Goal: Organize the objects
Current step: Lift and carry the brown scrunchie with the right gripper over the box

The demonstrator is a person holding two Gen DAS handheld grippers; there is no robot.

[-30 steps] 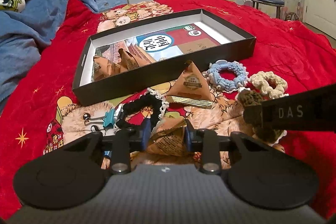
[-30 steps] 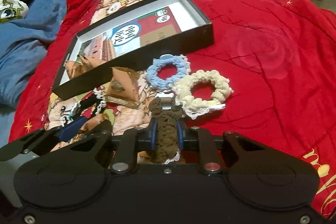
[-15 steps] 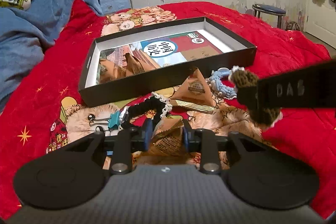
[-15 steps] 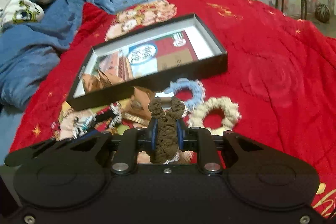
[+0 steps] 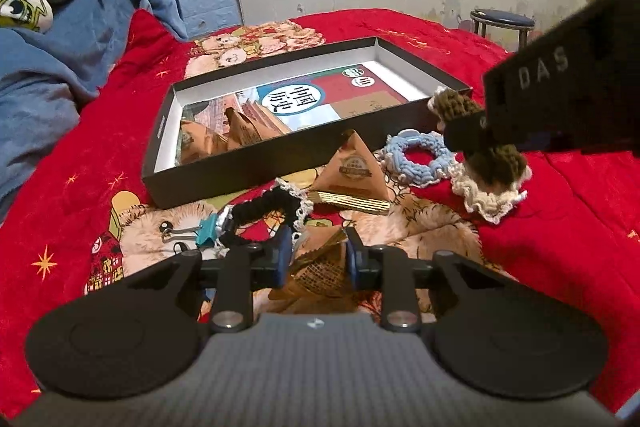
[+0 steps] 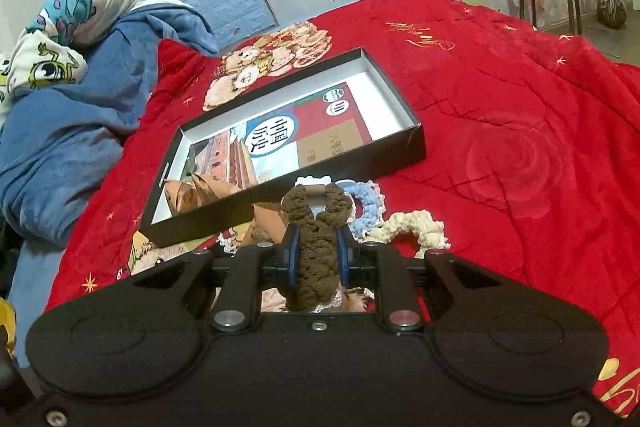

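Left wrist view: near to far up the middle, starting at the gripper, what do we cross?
left gripper shut on a brown triangular packet → black scrunchie → second triangular packet → black box near wall → printed card inside the box → red bedspread

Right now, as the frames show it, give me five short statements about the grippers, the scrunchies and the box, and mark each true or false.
1. The right gripper is shut on the brown scrunchie. True.
2. The black box holds no packets. False: brown triangular packets lie in its left end.
3. The left gripper grips a brown packet. True.
4. The blue scrunchie lies inside the box. False: it lies on the red blanket beside the box.
5. The teal binder clip is in the right gripper. False: it lies on the blanket.
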